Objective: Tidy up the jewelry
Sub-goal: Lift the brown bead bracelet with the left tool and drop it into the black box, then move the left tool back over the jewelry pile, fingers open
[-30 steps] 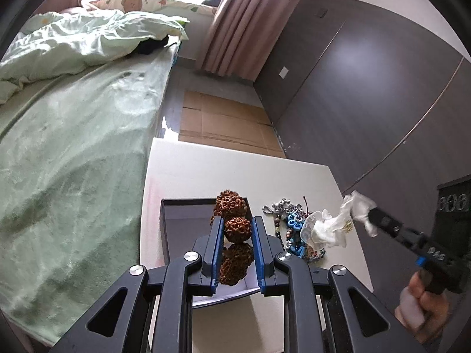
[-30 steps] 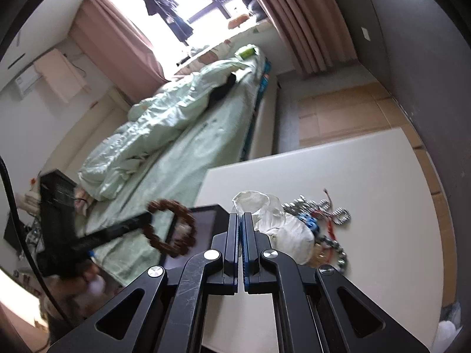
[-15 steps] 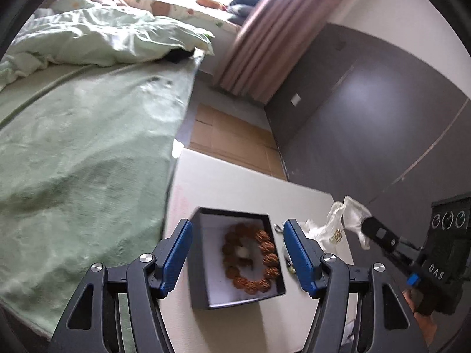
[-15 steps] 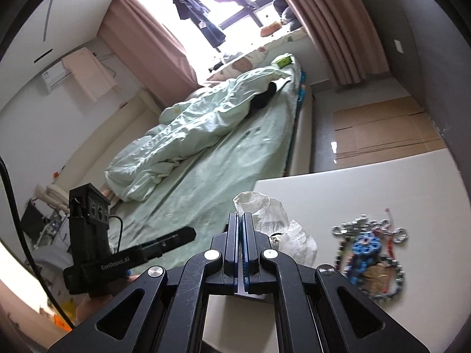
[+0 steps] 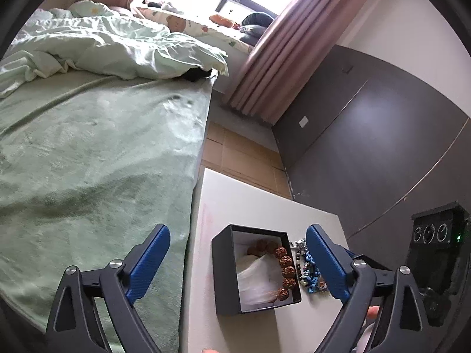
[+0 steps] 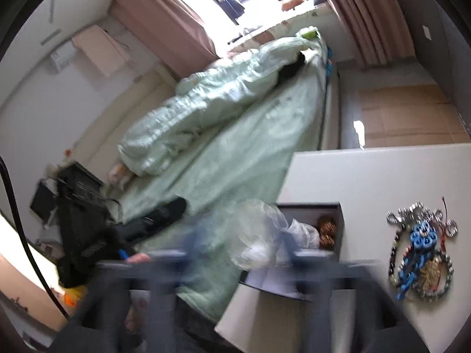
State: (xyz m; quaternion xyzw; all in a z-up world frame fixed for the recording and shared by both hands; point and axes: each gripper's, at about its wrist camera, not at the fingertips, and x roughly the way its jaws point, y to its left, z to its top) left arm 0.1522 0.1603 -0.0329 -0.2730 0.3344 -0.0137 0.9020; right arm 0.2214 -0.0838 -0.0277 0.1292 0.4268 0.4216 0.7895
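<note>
A dark open box (image 5: 223, 267) sits on the white table (image 5: 235, 200). Inside lie a brown seed-bead bracelet (image 5: 285, 266) and a small clear plastic bag (image 5: 254, 279). My left gripper (image 5: 237, 264) is open and empty, raised above the box with its blue pads wide apart. In the right wrist view my right gripper (image 6: 238, 253) is blurred but its fingers stand apart, over the box (image 6: 340, 220), with the plastic bag (image 6: 259, 238) between them. A pile of blue, silver and dark beaded jewelry (image 6: 421, 253) lies on the table right of the box, also in the left wrist view (image 5: 310, 267).
A bed with a green blanket (image 5: 88, 161) runs along the table's left edge. A dark wardrobe wall (image 5: 382, 153) stands to the right. Pink curtains (image 5: 273, 58) hang at the back. The wooden floor (image 5: 235, 153) lies beyond the table.
My left gripper let the brown bracelet into the box, opened wide and pulled back upward. My right gripper carried the plastic bag over the box and opened; the bag now lies in the box.
</note>
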